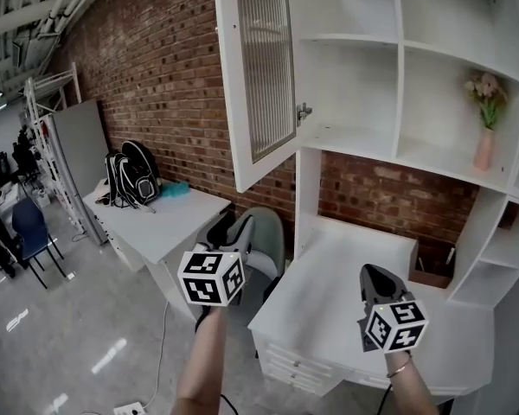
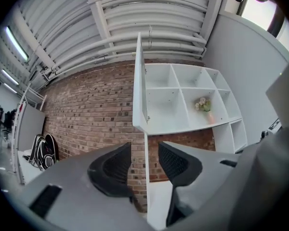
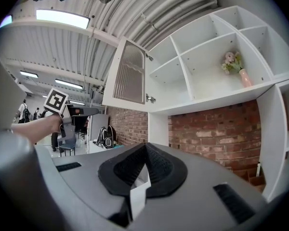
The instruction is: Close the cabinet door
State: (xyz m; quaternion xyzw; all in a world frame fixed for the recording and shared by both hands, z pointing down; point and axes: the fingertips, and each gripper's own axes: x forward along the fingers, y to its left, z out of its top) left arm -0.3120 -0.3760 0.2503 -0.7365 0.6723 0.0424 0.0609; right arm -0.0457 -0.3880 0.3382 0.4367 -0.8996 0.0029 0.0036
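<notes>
- Your left gripper [image 1: 232,230] has its jaws spread wide with nothing between them; it sits below the cabinet door [image 1: 261,67], apart from it
- The door stands swung out from the left side of the white wall cabinet [image 1: 398,54]
- Your right gripper [image 1: 376,277], jaws pressed together and empty, hovers over the desk [image 1: 329,258], well below and right of the door

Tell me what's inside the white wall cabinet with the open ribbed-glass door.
A slim pink vase of pale flowers stands in a lower compartment of the white wall cabinet; the other compartments in view look bare. The rightmost column shows only partly, so I can't vouch for it.
</notes>
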